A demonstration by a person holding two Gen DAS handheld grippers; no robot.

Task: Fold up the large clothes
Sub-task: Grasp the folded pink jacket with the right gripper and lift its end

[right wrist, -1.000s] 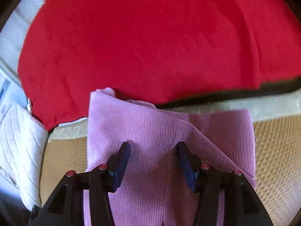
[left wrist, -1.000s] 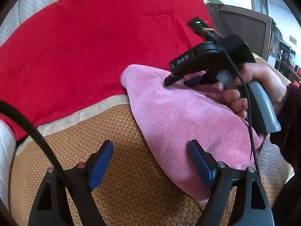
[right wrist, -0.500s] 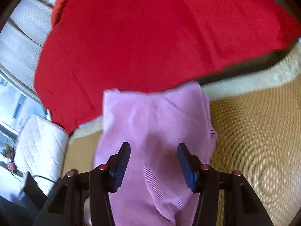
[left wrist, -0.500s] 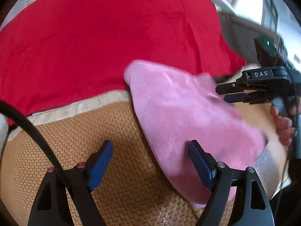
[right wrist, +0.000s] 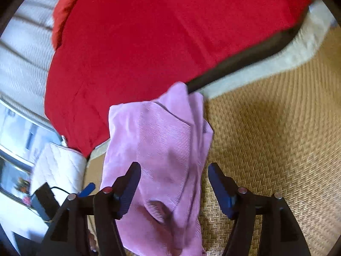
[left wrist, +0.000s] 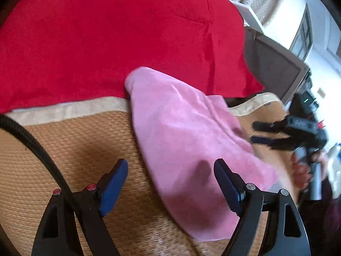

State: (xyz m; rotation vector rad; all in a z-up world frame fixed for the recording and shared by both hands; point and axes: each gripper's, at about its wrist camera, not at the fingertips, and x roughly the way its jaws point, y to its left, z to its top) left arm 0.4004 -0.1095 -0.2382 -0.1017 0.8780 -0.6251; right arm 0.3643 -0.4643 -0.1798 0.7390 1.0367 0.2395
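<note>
A pink ribbed garment (left wrist: 181, 132) lies folded on the woven mat (left wrist: 64, 149), its far end touching the red blanket (left wrist: 106, 42). My left gripper (left wrist: 170, 181) hovers open over the garment's near edge, with nothing between its blue pads. In the left wrist view my right gripper (left wrist: 254, 132) is off the garment's right side, held by a hand (left wrist: 302, 170). In the right wrist view the garment (right wrist: 159, 149) lies below my right gripper (right wrist: 174, 181). Its jaws are opening, and the pads stand clear of the cloth.
The red blanket (right wrist: 159, 42) covers the far half of the surface. The mat (right wrist: 277, 138) has a pale beige border (left wrist: 64, 111). A white quilted cushion (right wrist: 57, 166) sits at the left edge. A dark box-like unit (left wrist: 277, 68) stands beyond the blanket.
The right gripper has drawn back off the pink garment to its right side and its jaws have widened. The garment now lies flatter. The left gripper stayed open and shifted slightly.
</note>
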